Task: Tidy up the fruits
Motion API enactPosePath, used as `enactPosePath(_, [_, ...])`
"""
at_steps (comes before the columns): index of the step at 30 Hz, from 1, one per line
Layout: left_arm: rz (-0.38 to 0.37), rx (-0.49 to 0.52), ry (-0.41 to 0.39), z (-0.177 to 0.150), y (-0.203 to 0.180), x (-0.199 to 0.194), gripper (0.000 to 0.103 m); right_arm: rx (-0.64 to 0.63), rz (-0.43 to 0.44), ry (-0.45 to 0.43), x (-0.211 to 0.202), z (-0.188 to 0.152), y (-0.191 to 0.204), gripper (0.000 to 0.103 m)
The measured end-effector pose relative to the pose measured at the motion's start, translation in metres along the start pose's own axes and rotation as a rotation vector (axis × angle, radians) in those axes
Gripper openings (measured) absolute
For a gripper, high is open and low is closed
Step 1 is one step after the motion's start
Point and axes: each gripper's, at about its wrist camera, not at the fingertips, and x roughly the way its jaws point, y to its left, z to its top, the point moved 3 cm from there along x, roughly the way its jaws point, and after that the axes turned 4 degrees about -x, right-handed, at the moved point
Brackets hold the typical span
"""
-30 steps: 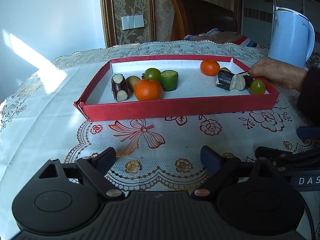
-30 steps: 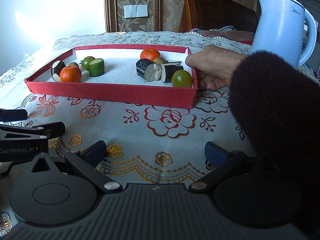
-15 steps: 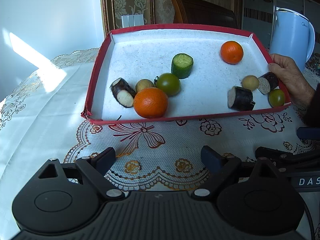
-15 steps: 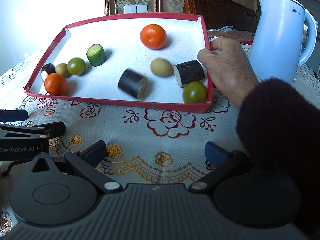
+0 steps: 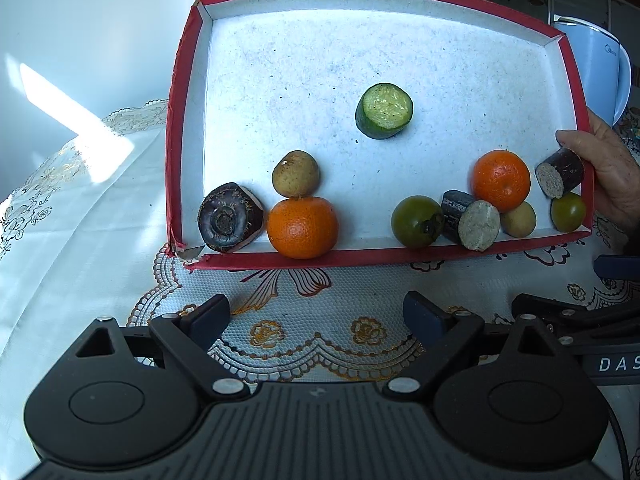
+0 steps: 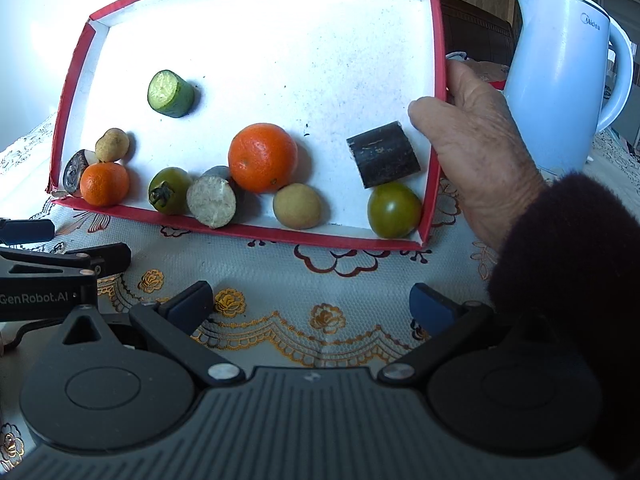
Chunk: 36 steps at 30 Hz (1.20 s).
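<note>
A shallow red cardboard tray with a white speckled floor [image 5: 400, 258] is tipped up steeply, its far edge raised and its near edge on a desk covered by a white lace cloth with red and gold flowers [image 5: 320, 332]. A person's bare hand in a dark fuzzy sleeve [image 6: 476, 152] grips the tray's right wall, thumb inside.

The fruits and cut pieces lie mostly along the low near wall. In the left corner sits a dark purple cut stem piece [image 5: 230, 218], touching an orange mandarin [image 5: 302, 227], with a small tan round fruit [image 5: 296, 174] resting on top of that mandarin. Higher on the floor, apart from the rest, is a green cucumber chunk [image 5: 384, 110], its cut face towards the camera. To the right cluster a green tomato [image 5: 416, 222], a dark cylinder with a pale cut end [image 5: 472, 220], a second mandarin [image 5: 501, 180] and another tan fruit [image 5: 519, 219]. In the right corner a second dark cylinder [image 5: 560, 172] rests above a second green tomato [image 5: 568, 212], close to the thumb.

Both pairs of tongs rest low over the cloth, short of the tray. The left tongs [image 5: 316, 316] stand wide with nothing between them. The right tongs [image 6: 312, 304] also stand wide and hold nothing.

A pale blue electric kettle [image 6: 560, 80] stands behind the hand.
</note>
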Motion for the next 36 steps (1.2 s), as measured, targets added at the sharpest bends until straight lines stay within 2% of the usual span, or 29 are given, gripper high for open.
enactPosePath(36, [0.004, -0.006, 0.006, 0.0010, -0.0018, 0.0005, 0.097, 0.001, 0.001, 0.000, -0.0004, 0.0001, 0.0023, 0.103])
